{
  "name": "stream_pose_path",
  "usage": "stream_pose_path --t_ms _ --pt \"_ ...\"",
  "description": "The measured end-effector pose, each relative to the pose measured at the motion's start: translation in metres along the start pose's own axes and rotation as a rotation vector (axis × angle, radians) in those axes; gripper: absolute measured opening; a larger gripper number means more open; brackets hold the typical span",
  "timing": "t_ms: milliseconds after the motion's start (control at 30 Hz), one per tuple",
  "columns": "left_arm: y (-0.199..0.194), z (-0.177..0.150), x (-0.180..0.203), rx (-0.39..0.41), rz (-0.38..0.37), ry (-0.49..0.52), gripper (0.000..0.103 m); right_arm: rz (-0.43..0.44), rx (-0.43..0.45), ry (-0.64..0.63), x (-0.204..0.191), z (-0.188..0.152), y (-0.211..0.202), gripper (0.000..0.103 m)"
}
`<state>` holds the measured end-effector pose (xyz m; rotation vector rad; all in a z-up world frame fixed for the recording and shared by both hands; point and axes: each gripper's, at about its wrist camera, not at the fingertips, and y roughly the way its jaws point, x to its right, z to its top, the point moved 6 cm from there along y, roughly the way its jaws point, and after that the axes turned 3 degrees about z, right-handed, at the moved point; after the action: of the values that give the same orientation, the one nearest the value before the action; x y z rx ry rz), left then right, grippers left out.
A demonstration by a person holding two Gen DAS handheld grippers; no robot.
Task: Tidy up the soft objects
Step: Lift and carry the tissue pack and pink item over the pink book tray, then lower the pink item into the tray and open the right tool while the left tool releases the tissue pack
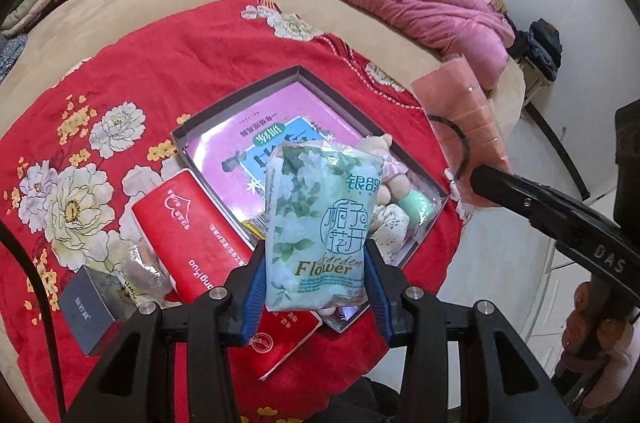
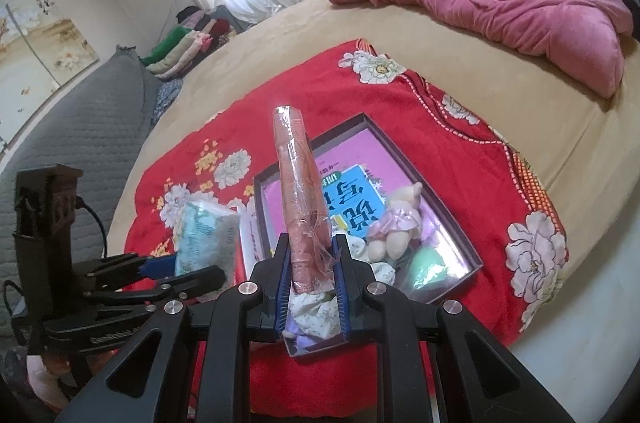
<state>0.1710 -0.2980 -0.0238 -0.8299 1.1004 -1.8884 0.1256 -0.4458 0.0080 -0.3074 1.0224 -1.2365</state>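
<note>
tissue pack (image 1: 320,223) clamped in left gripper (image 1: 316,287), pink sleeve (image 2: 300,199) pinched in right gripper (image 2: 310,287), both above box (image 2: 460,223), teddy (image 2: 394,223) at three o'clock.

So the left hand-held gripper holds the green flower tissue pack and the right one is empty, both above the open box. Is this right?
Not quite. The right hand-held gripper is not empty: it is shut on a pink pack in clear wrap, as the right wrist view shows. The rest stands: the left hand-held gripper holds the tissue pack above the open box.
</note>
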Motion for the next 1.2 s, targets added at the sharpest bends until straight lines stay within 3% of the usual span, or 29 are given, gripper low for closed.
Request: stream_pose_path --t_ms 600,1200 --pt "0.056 -0.003 -0.005 -0.115 0.036 0.004 0.045 0.049 -0.062 0.04 0.006 -0.006 0.03 0.02" --pt "0.081 -0.001 -0.002 -0.155 0.043 0.022 0.045 0.01 -0.221 0.068 0.02 -0.028 0.079 0.021"
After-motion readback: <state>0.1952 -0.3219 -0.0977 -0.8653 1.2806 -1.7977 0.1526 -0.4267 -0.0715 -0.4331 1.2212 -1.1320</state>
